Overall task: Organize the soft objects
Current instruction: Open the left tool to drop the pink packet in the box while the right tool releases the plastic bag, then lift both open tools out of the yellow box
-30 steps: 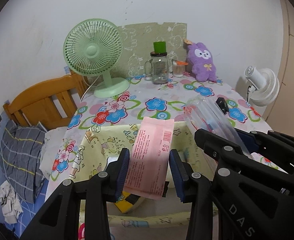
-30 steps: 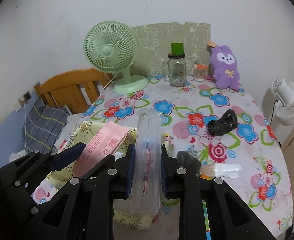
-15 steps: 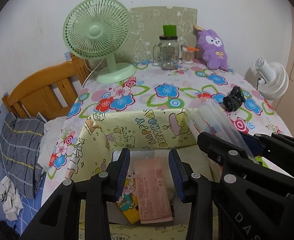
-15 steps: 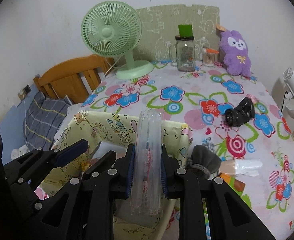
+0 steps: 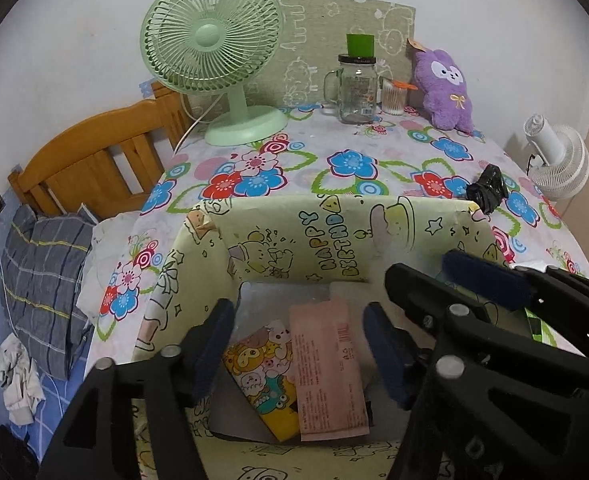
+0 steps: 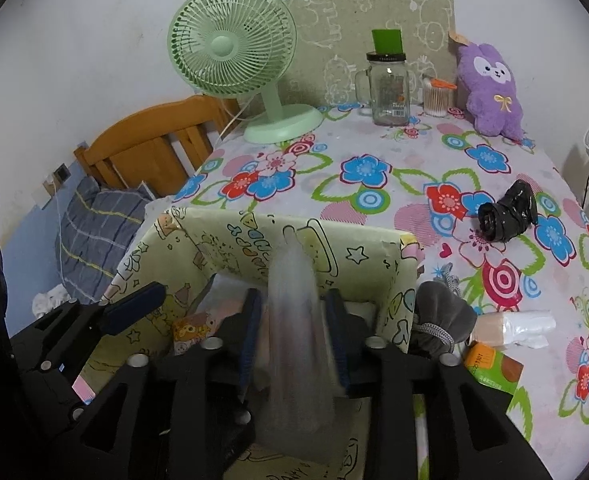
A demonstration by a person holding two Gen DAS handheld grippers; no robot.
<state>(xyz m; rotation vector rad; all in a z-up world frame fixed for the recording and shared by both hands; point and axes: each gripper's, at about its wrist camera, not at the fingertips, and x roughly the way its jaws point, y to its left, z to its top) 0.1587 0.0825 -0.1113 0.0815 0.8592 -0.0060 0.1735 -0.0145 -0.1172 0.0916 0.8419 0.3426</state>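
Pink packet [image 5: 328,368] dropped in box [image 5: 306,232], below spread left gripper [image 5: 298,344].

White wall [image 5: 74,20], wooden headboard [image 5: 90,164].

The yellow box [image 5: 334,236] is open on top, its walls closing in all four sides. Inside, a pink packet [image 5: 328,372] and a cartoon pouch [image 5: 264,376] cover much of the floor. Beside the box a grey pouch [image 6: 440,316] crowds its right wall; beyond it the tablecloth [image 6: 374,152] lies bare up to the fan [image 6: 250,68].
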